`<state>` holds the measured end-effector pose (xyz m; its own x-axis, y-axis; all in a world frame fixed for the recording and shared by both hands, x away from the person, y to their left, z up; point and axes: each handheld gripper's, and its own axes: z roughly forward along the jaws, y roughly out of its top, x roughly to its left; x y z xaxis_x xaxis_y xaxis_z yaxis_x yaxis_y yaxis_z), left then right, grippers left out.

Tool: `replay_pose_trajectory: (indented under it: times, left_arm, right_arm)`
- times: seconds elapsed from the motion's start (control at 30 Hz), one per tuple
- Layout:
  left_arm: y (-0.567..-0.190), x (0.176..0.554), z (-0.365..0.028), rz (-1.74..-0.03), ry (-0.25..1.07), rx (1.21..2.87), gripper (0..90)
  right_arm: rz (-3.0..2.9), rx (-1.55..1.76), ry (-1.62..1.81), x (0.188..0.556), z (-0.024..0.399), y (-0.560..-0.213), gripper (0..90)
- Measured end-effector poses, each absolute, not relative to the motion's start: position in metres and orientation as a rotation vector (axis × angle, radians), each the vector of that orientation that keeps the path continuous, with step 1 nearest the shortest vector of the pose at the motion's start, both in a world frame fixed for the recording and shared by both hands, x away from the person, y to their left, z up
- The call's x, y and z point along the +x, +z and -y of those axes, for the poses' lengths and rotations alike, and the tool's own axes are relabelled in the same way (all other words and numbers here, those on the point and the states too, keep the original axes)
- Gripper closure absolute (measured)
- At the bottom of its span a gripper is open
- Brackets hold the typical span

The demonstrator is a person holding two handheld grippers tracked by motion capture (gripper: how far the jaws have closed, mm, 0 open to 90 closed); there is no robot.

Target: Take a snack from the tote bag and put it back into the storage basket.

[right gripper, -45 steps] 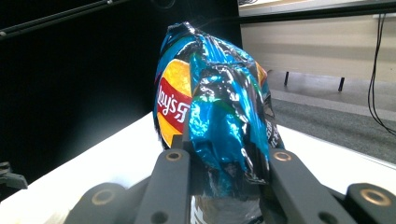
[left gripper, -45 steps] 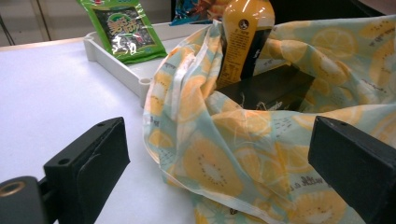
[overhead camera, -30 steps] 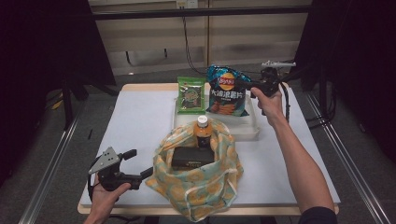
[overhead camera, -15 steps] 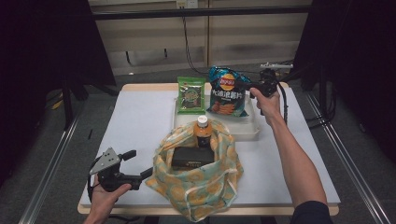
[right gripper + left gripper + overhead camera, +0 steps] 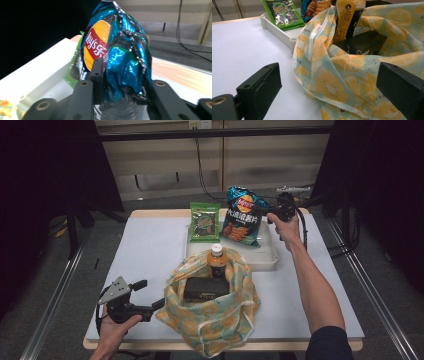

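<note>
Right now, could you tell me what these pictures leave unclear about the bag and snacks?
- Black box: label too small, high view; sunk in the lemon-print bag.
- Bottle: cap cut off by the top edge, left gripper view.
- Chip bag: base hidden behind the right gripper, right gripper view.

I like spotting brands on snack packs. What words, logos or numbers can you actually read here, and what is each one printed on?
"Lay's", followed by Chinese characters "乐事" partly covered by a jaw: on the red and yellow logo of the blue chip bag held in the right tongs.
Green snack packet: yellow characters, too blurred to read.
Orange drink bottle: round emblem and fine print, too small to read.
Black box in the lemon-print bag: small label, unreadable.
</note>
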<state>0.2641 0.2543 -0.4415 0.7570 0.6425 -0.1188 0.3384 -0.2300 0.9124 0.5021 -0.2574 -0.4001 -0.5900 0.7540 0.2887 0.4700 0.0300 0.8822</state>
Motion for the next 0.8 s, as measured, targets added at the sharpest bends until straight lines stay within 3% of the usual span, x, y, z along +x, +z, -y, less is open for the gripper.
replay_pose_trajectory:
  times: [0.27,0.4,0.43,0.73,0.8]
  left_arm:
    - [-0.442,0.264,-0.254,-0.748,0.325,1.825,5.5]
    - [-0.442,0.263,-0.253,-0.753,0.329,1.835,5.5]
    - [-0.442,0.263,-0.253,-0.752,0.331,1.835,5.5]
    - [-0.441,0.262,-0.253,-0.746,0.328,1.829,5.7]
    - [-0.441,0.263,-0.253,-0.743,0.324,1.825,5.8]
  right_arm:
    - [-2.036,1.315,1.521,0.5,0.261,-0.402,41.0]
    - [-2.032,1.329,1.512,0.498,0.262,-0.403,36.1]
    - [-2.033,1.335,1.515,0.494,0.264,-0.407,30.9]
    - [-1.991,1.375,1.497,0.47,0.276,-0.412,20.5]
    - [-1.982,1.361,1.517,0.463,0.276,-0.407,22.1]
